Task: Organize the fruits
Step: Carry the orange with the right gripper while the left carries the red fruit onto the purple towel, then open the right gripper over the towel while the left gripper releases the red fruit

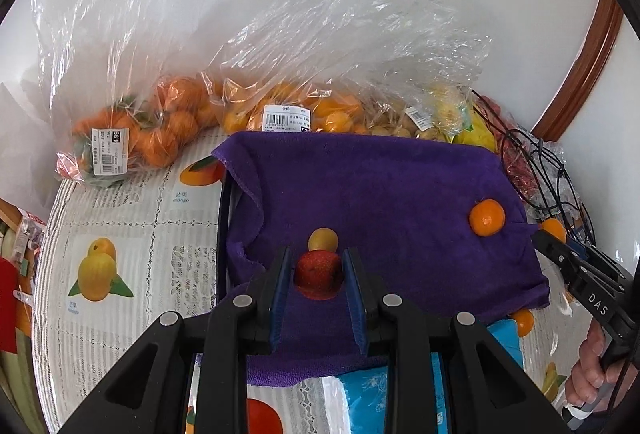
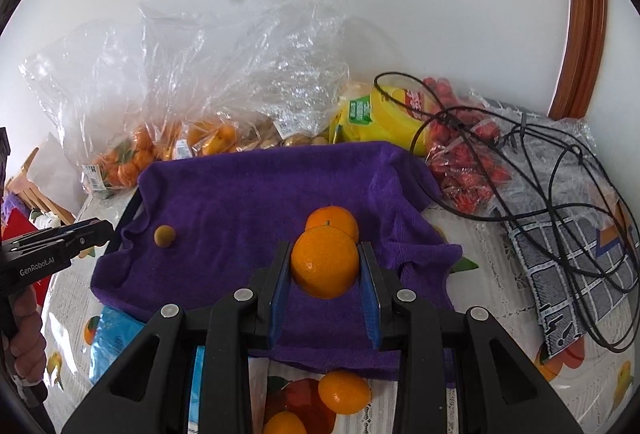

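While your left gripper (image 1: 319,276) clamps its blue-padded fingers on a red strawberry (image 1: 319,274) over the purple terry towel (image 1: 380,186), a small round yellow-green fruit (image 1: 323,239) sits on the cloth just beyond it at twelve o'clock. From that wrist, a round orange mandarin (image 1: 487,217) rests on the towel at about two o'clock.

Your right gripper (image 2: 325,261) is closed on a second orange mandarin (image 2: 325,261), held above the towel's near half. The mandarin on the cloth shows directly behind the held one at twelve o'clock, and the yellow-green fruit lies at ten o'clock. At six o'clock, just off the towel's near edge, a loose small orange citrus (image 2: 344,392) lies on the fruit-print tablecloth (image 2: 480,334).

Clear plastic bags of oranges (image 1: 132,138) line the far table edge at eleven o'clock in the left view. A bag of red strawberries (image 2: 464,162) under tangled black cables (image 2: 560,170) sits at two o'clock in the right view.
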Demonstrator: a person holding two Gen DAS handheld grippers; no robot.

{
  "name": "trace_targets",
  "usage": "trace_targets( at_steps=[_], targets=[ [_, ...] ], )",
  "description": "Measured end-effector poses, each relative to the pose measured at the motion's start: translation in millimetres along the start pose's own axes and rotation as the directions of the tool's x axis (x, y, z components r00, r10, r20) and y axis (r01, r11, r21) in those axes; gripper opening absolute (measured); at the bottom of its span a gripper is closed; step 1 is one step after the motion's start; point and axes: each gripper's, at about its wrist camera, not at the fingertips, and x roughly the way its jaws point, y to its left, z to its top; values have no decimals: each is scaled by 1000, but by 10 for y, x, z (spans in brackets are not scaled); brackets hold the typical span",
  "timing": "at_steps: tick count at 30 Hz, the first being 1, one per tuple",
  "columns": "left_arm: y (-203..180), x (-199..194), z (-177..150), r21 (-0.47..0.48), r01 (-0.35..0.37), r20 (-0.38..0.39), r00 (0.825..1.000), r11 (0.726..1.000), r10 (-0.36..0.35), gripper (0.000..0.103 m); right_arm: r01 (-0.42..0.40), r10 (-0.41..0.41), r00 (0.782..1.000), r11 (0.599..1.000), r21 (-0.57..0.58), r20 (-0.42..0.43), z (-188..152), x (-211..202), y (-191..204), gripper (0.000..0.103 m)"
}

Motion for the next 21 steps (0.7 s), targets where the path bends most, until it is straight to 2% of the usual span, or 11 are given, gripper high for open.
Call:
trace_targets(
  at_steps=[7,13,19,21],
  targets=[
    [20,271,-69,-1,-7,-58,998,1000,7,26,-5,6,997,1000,14,-71,-138,296,-45,32],
    [16,408,-125,-2,-6,-91,996,1000,6,26,-14,16,995,1000,21,-99,-186,405,-83,32],
    [10,452,-163,-7,-4,-101,995,1000,3,26,-17,18,996,1000,15,-90,-233,376,-95,33],
    [9,451,-176,-10,-1,-107,994,1000,0,26,-15,15,996,1000,6,-84,-245,331,-88,38]
  ],
)
